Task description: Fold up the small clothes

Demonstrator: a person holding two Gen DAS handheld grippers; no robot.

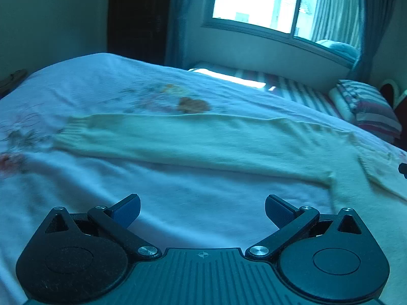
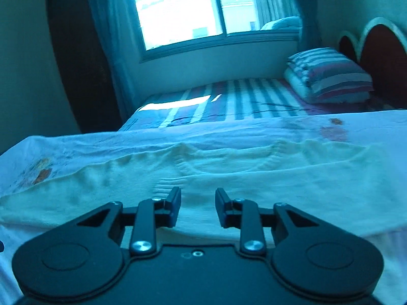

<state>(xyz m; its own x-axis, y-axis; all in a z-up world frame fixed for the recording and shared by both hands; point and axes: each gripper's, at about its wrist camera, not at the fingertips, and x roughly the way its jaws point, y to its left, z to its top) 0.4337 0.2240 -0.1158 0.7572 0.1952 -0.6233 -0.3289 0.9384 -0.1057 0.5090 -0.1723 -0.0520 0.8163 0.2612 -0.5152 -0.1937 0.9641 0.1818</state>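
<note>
**Cream sweater laid flat on bed, both grippers empty**

Left wrist view: The left gripper (image 1: 202,209) hangs above the bed's white cover (image 1: 101,81), which carries a faint floral print. Its jaws are spread wide, with nothing between them. The cream sweater (image 1: 229,150) lies ahead of the jaws. 1 sleeve (image 1: 157,137) extends flat toward the left of the view, ending in a ribbed cuff (image 1: 68,132). The sweater body continues out of the view at the right edge. Behind the bed are a window (image 1: 279,2) and a striped pillow (image 1: 366,106) at the right.

Right wrist view: The right gripper (image 2: 198,207) sits low over the sweater (image 2: 279,185). Its jaws stand partly apart, not pinching anything; fabric lies beneath the gap, and no contact with the pads can be confirmed. A ribbed cuff (image 2: 165,185) lies just ahead of the left-hand pad, folded across the sweater body. The round neckline (image 2: 236,165) faces away from the gripper, toward the far edge of the white cover (image 2: 101,139). Beyond it lie a striped sheet (image 2: 241,99), a stack of striped pillows (image 2: 328,73) and a red headboard (image 2: 381,56) at the right.
</note>
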